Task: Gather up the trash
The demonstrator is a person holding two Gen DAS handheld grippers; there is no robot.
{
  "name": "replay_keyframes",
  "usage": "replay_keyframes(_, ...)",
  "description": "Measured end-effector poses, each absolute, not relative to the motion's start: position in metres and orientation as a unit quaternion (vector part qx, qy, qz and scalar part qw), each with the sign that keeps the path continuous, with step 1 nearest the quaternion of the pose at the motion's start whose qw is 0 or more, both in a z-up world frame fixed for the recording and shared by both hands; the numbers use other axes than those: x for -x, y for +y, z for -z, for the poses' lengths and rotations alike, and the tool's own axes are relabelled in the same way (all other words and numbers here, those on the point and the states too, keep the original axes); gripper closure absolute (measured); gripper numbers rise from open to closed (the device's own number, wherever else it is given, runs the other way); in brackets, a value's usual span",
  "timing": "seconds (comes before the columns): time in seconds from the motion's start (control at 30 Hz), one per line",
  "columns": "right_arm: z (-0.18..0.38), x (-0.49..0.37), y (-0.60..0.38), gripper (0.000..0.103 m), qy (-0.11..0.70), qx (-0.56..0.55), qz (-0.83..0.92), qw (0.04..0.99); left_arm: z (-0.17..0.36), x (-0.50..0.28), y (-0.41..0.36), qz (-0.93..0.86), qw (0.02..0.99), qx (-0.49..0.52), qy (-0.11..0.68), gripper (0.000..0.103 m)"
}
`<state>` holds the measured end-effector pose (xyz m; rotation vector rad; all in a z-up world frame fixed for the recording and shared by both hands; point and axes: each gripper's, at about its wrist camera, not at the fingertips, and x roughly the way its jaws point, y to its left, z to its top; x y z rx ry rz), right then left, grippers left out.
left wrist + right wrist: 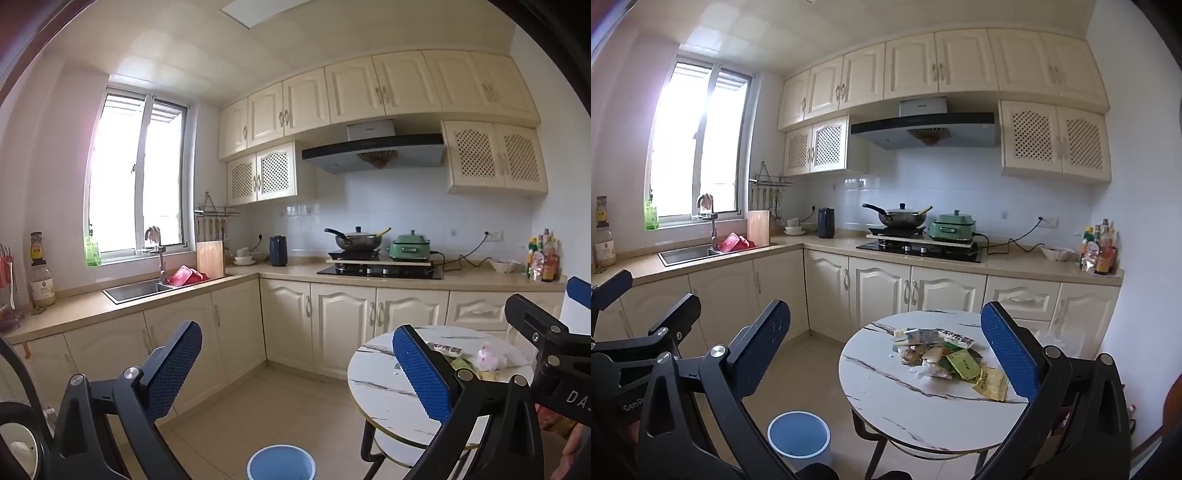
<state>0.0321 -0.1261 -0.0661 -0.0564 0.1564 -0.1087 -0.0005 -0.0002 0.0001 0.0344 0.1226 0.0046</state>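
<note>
Both spread wide, grasping nothing: left hand-held gripper (pixel 295 373) and right hand-held gripper (pixel 886 354). Beyond, blue bin (pixel 799 434) on floor beside round bench (pixel 886 398). On bench, trash (pixel 945 356): light, crinkly wrappers and soft tissue, probably slippery; best pinched at edges. Labels unreadable; bin contents indistinct.

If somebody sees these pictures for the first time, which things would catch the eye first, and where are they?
Probably the heap of wrappers and crumpled paper in the middle of the round marble-look table. Next, the blue bin on the floor left of the table. The bright window above the sink also draws attention.
</note>
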Motion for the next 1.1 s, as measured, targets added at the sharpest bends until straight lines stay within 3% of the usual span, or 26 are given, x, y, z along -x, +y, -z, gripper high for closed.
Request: replay_keyframes(1.1, 0.064, -0.028, -0.125, 0.0, 0.075, 0.03, 0.058, 0.995, -0.003, 0.013, 0.005, 0.009, 0.999, -0.001, 0.047, 0.001)
